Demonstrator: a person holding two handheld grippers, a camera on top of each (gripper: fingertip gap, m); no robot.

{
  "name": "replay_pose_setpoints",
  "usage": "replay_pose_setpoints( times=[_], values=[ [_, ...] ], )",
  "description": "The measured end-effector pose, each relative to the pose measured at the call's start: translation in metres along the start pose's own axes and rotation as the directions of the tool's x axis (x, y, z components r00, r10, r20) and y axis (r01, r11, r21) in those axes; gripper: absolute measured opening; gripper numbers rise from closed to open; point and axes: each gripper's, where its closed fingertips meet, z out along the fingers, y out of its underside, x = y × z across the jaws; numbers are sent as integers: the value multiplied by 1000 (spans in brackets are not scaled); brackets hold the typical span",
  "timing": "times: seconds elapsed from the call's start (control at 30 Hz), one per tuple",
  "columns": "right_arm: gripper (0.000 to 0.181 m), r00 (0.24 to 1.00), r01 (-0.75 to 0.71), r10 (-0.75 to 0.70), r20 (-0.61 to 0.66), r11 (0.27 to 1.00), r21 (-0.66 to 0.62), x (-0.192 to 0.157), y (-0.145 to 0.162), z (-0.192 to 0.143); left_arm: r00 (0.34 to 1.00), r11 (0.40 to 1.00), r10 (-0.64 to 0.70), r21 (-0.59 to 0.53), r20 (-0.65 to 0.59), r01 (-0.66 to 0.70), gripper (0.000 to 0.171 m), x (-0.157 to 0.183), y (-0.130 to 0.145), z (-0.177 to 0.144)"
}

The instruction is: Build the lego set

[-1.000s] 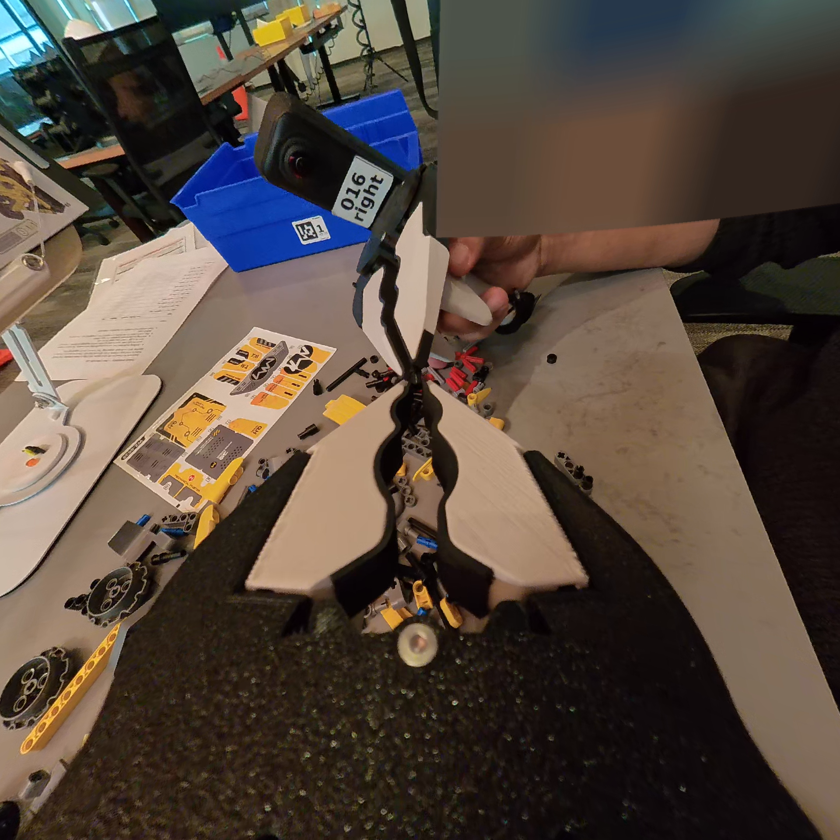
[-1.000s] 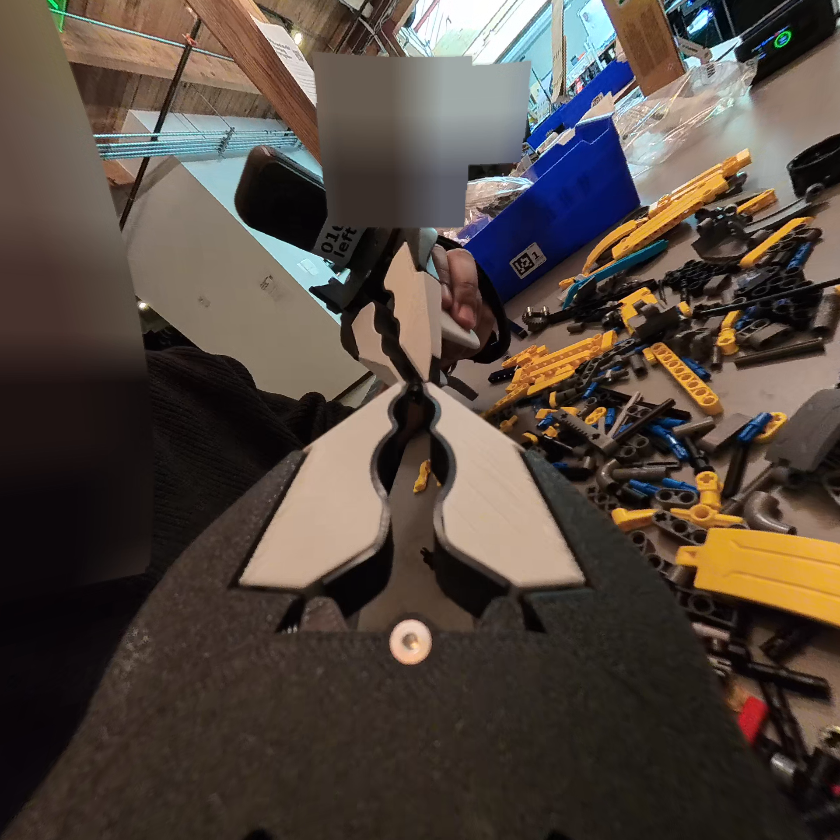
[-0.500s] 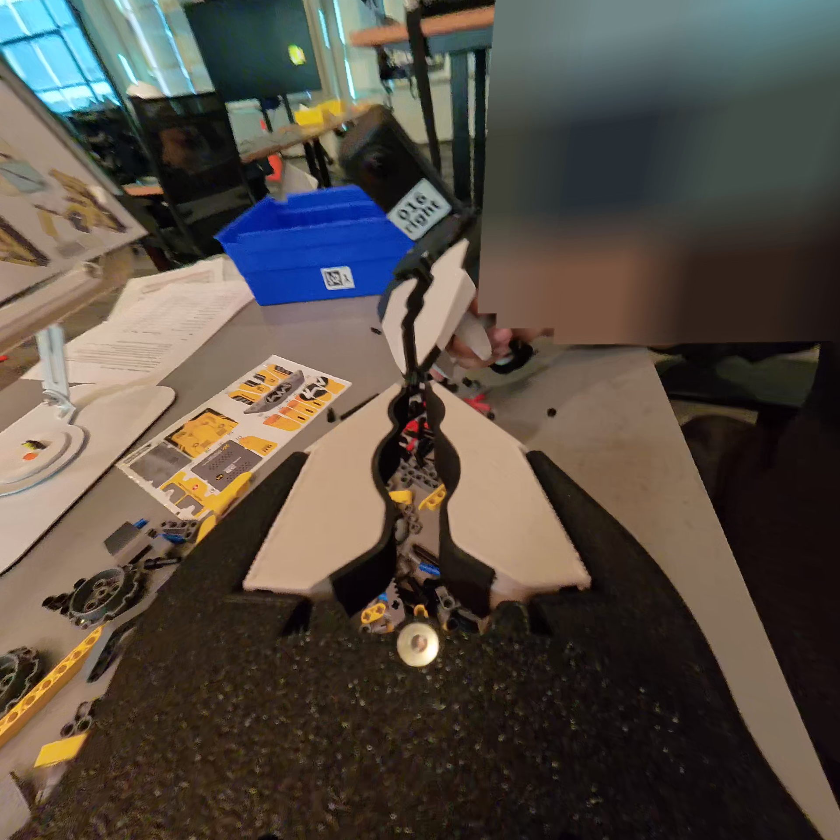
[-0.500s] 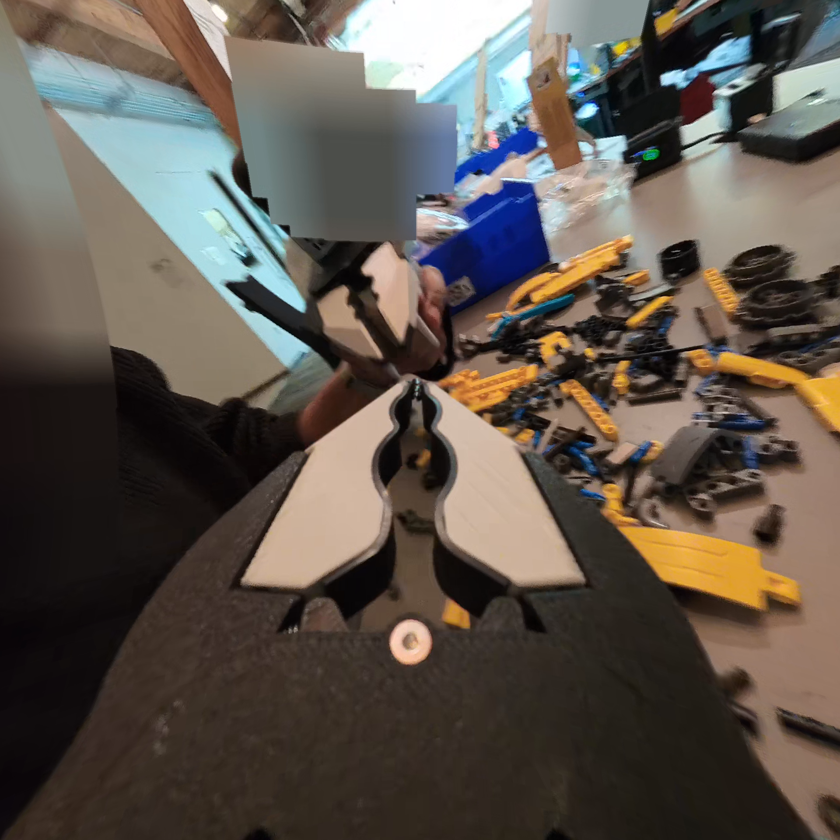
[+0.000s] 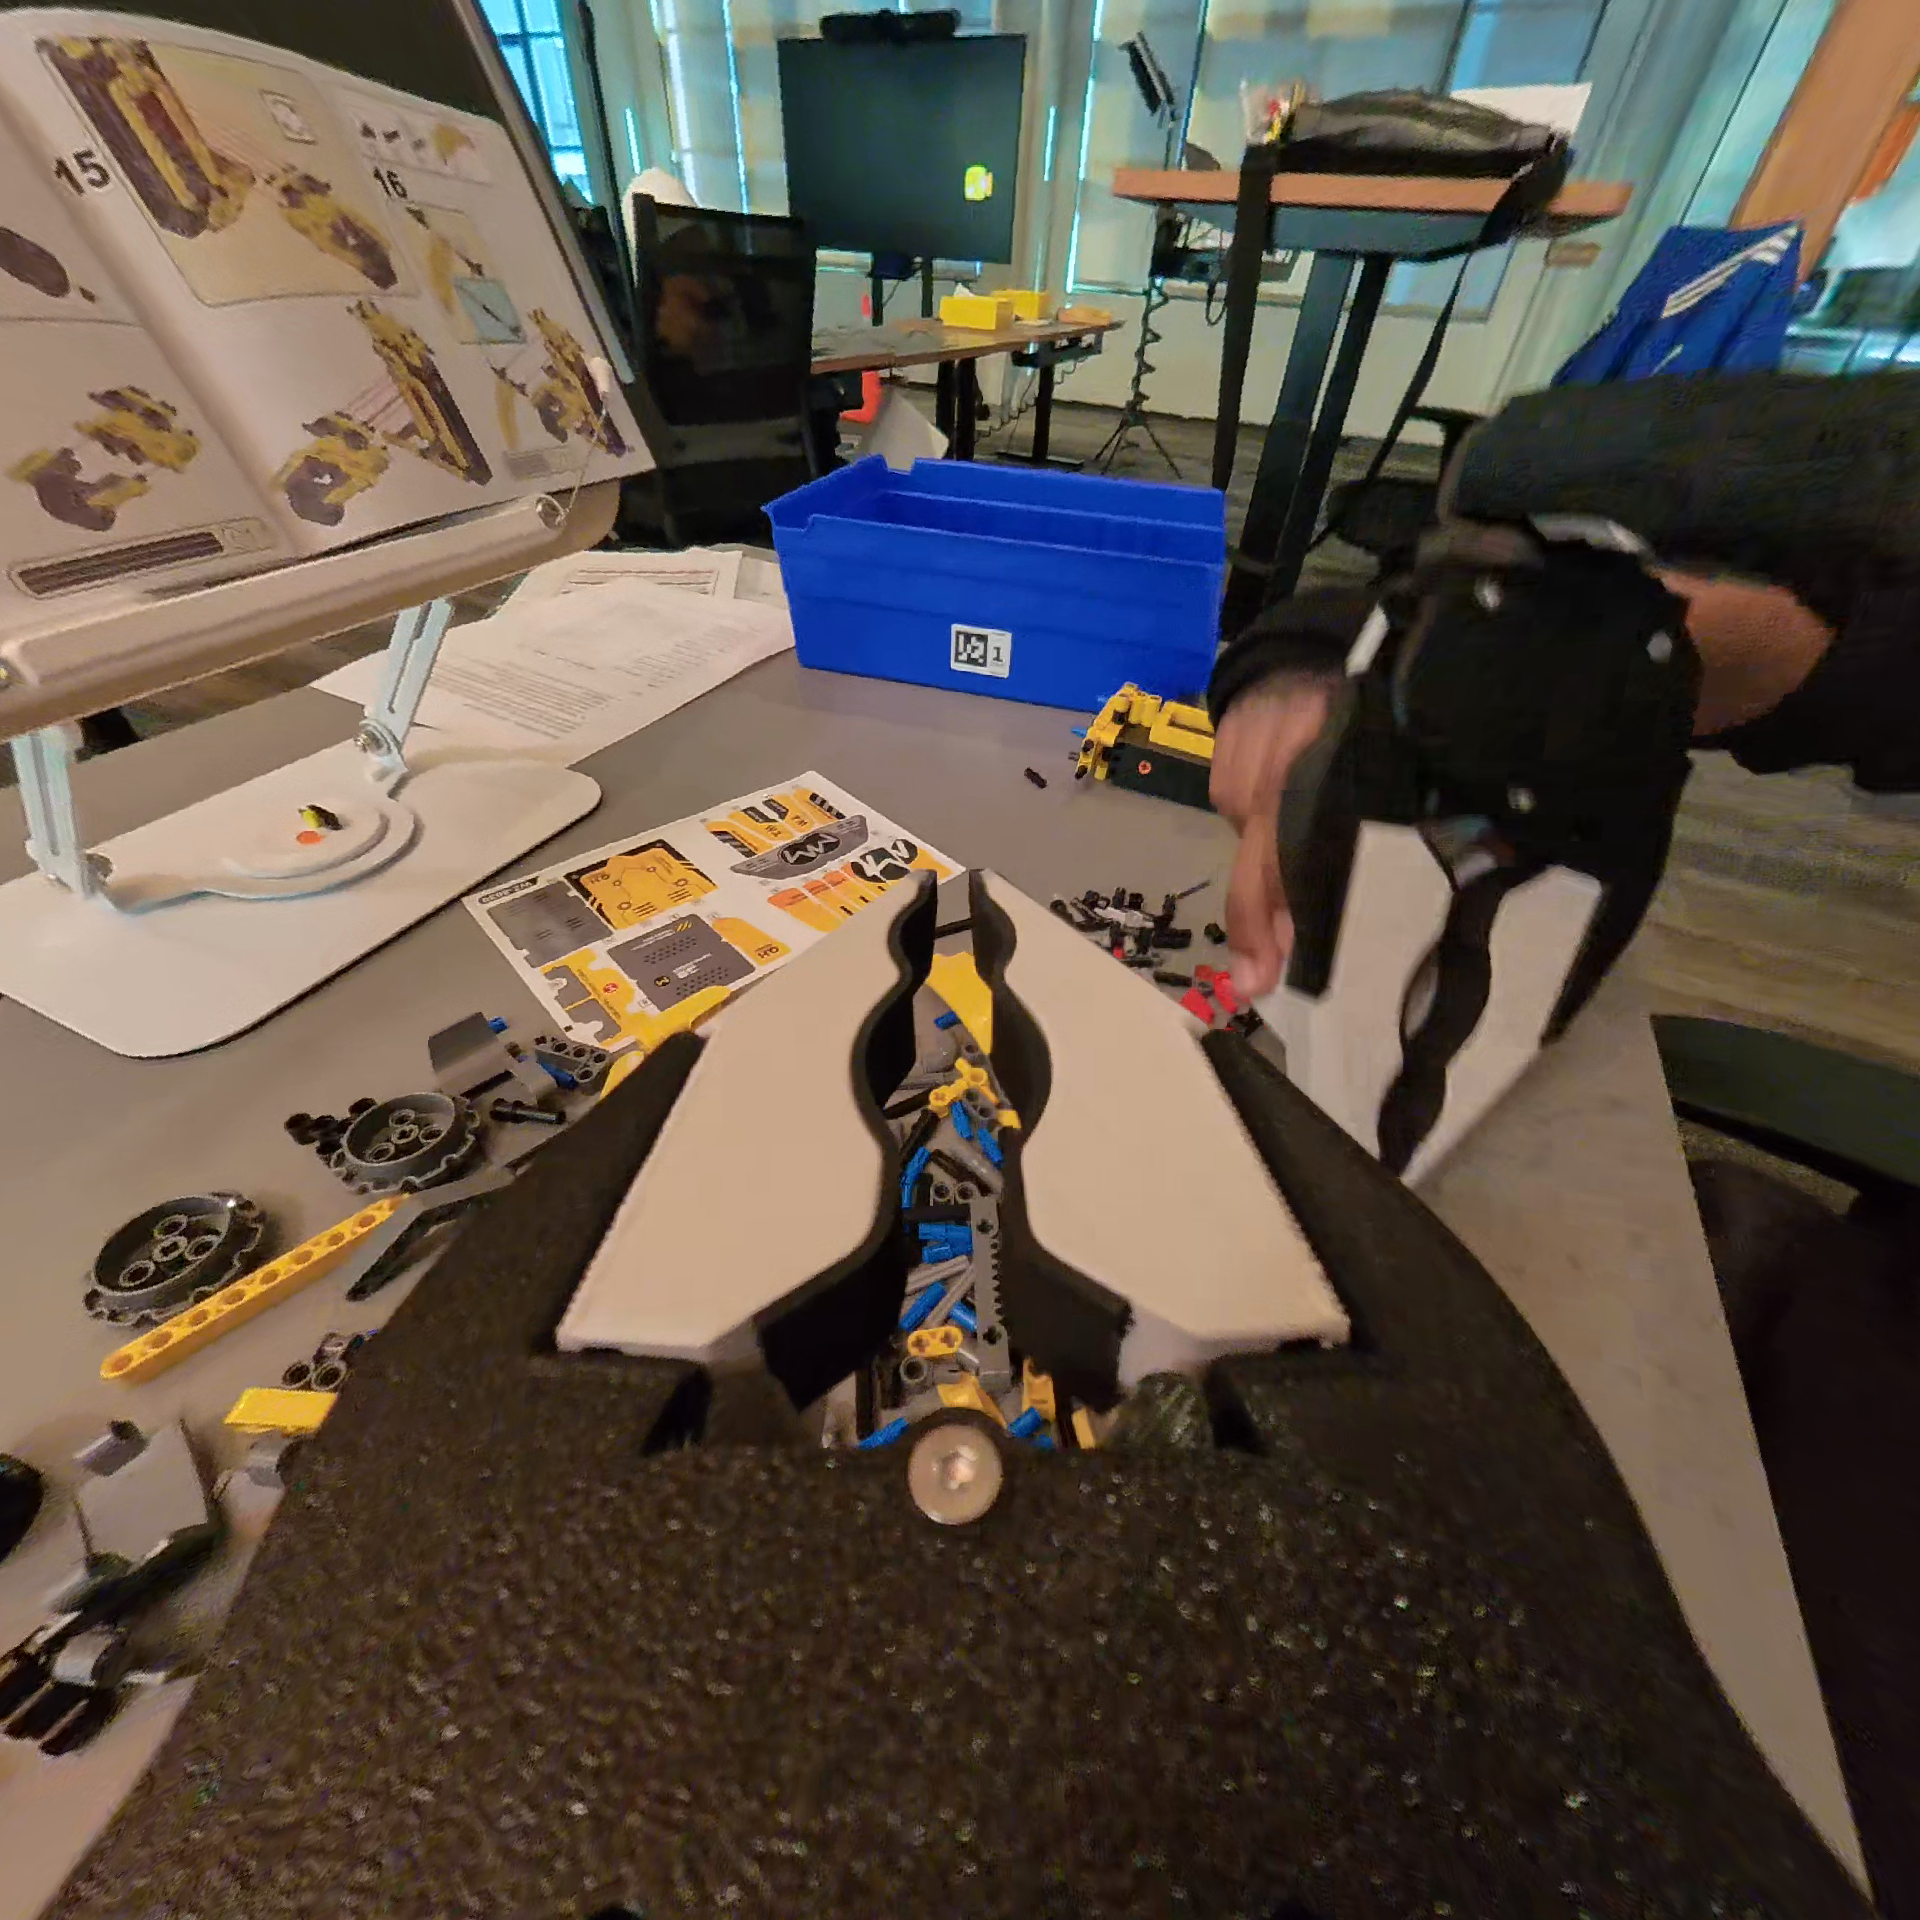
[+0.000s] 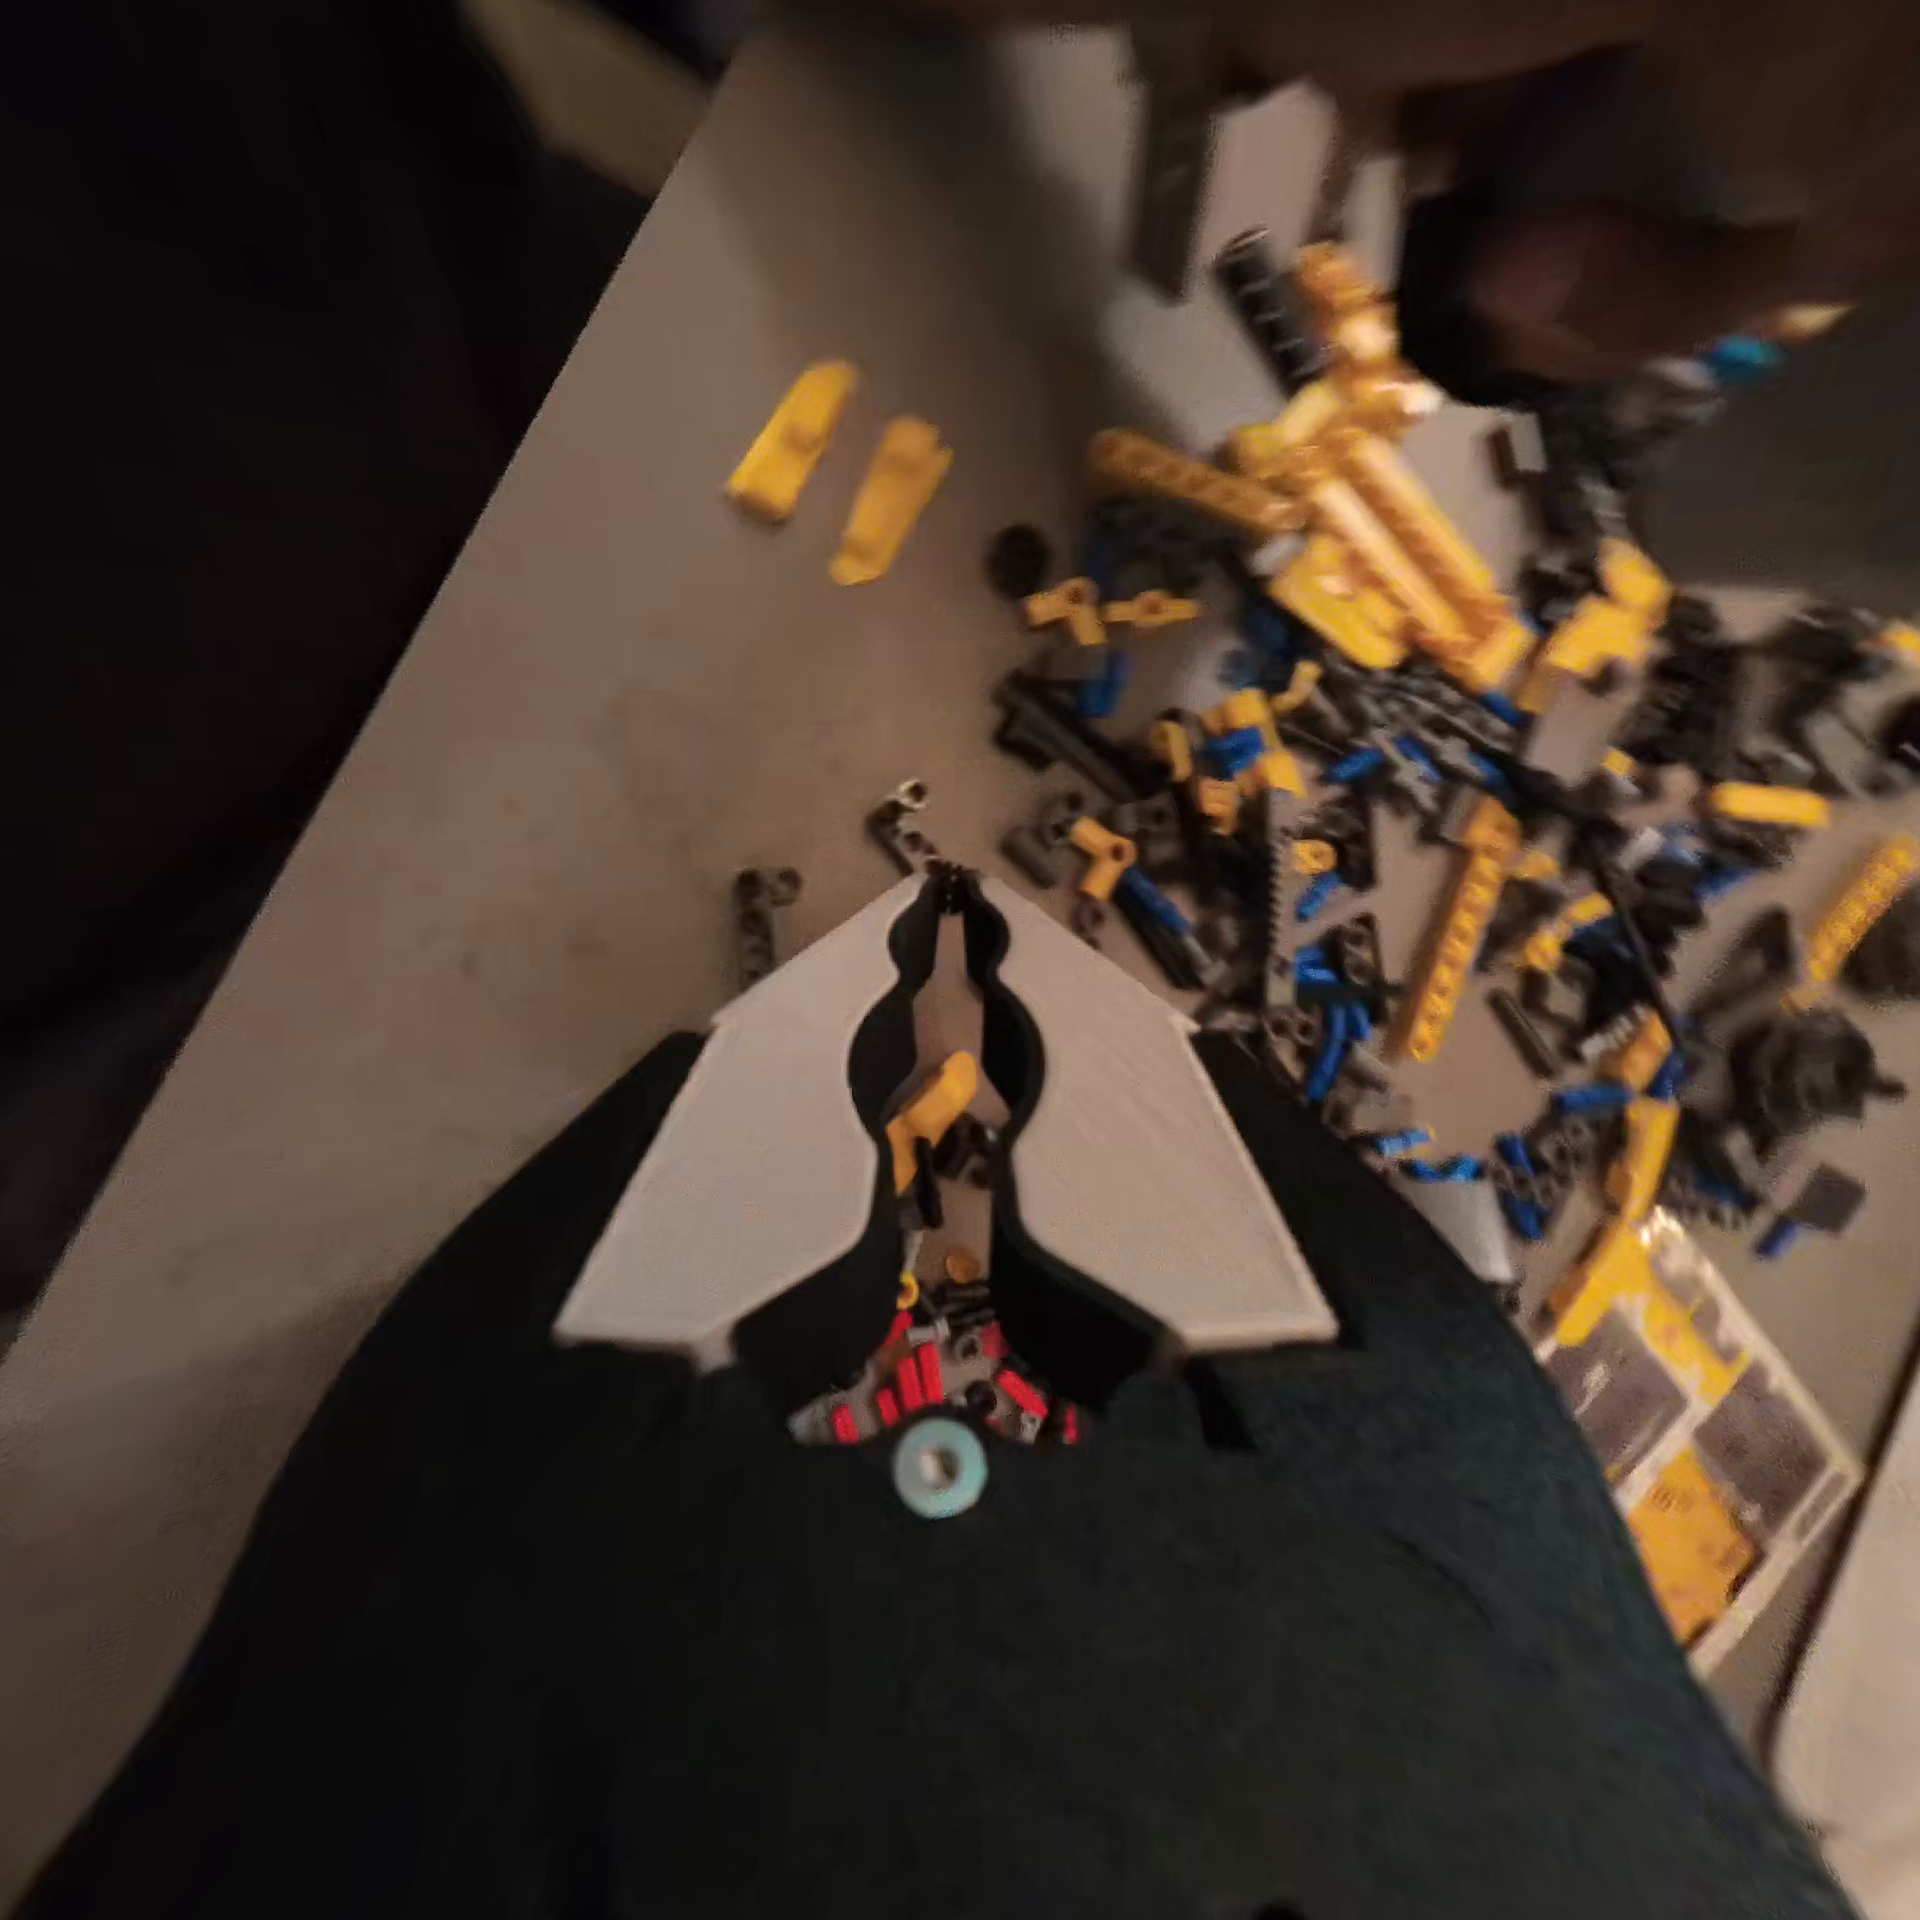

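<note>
The left gripper (image 5: pixel 951 894) is held above a grey table (image 5: pixel 935 748), its wavy-edged jaws a narrow slit apart and empty, nearest the glossy sticker sheet (image 5: pixel 717 914). The right gripper (image 6: pixel 951 883) is pinched onto a small ridged black piece (image 6: pixel 951 891) above scattered plastic bricks (image 6: pixel 1455 779).

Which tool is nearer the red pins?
Right. The right tool hangs directly over the red pins; the left tool sits off to their side, over the blue and yellow parts.
</note>
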Motion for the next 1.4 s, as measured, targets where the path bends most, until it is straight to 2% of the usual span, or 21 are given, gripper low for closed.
replay_pose_setpoints(
  times=[0.1,0.2,0.47,1.4],
  values=[
    [4,983,161,-147,109,978,-135,-12,5,17,1000,1000,-12,9,7,12,5,-2,-1,-2],
    [4,968,224,-195,158,956,-189,-8,5,21,1000,1000,-18,8,11,18,5,-4,-1,-4],
    [3,941,252,-193,279,948,-196,-13,6,27,1000,1000,-12,-11,8,12,5,-2,2,-3],
    [3,906,299,-185,379,916,-267,-13,5,30,999,999,-47,3,-2,47,5,-4,1,-5]
  ],
)
